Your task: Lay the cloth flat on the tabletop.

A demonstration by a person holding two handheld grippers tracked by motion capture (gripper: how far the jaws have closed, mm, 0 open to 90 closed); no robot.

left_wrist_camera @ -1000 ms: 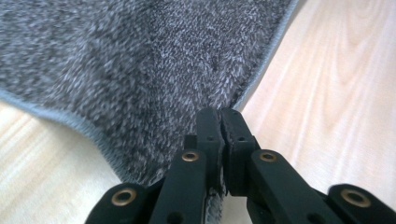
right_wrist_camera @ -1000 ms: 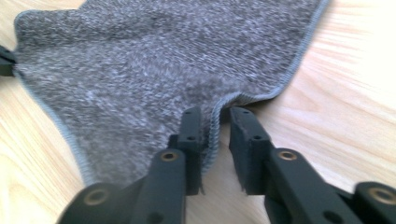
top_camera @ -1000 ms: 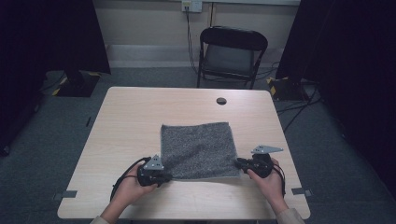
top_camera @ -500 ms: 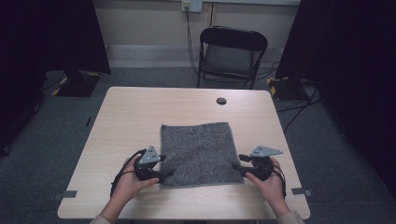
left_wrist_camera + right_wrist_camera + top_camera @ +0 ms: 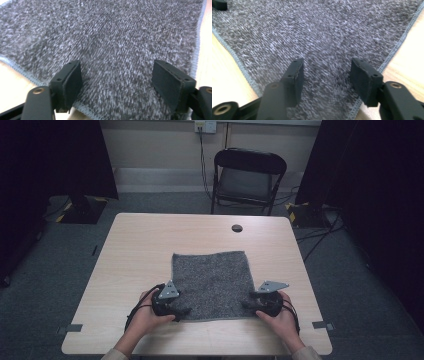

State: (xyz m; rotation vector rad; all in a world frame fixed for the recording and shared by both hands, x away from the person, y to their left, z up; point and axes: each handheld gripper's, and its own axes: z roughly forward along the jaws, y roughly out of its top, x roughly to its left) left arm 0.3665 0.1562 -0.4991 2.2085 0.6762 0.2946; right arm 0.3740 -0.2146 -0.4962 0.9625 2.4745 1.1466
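Observation:
A grey fuzzy towel (image 5: 212, 282) lies flat on the light wooden table (image 5: 140, 250), its near edge toward the person. My left gripper (image 5: 185, 310) rests at the towel's near-left corner and my right gripper (image 5: 246, 303) at its near-right corner. In the left gripper view the jaws (image 5: 117, 72) stand wide over the towel (image 5: 112, 37), pads off the cloth. The right gripper view shows the same: jaws (image 5: 328, 67) apart above the towel (image 5: 317, 30) near its stitched hem. Both pairs of jaws have just been opening, with only flat towel beneath them.
A small black round cap (image 5: 237, 228) sits in the table's far middle. A black folding chair (image 5: 248, 175) stands beyond the far edge. Dark curtains hang at both sides, and cables run over the floor at the right.
Both grippers have let go of the towel's near corners and opened. The towel's near edge has settled flat, closer to the person, and both hands have dropped slightly.

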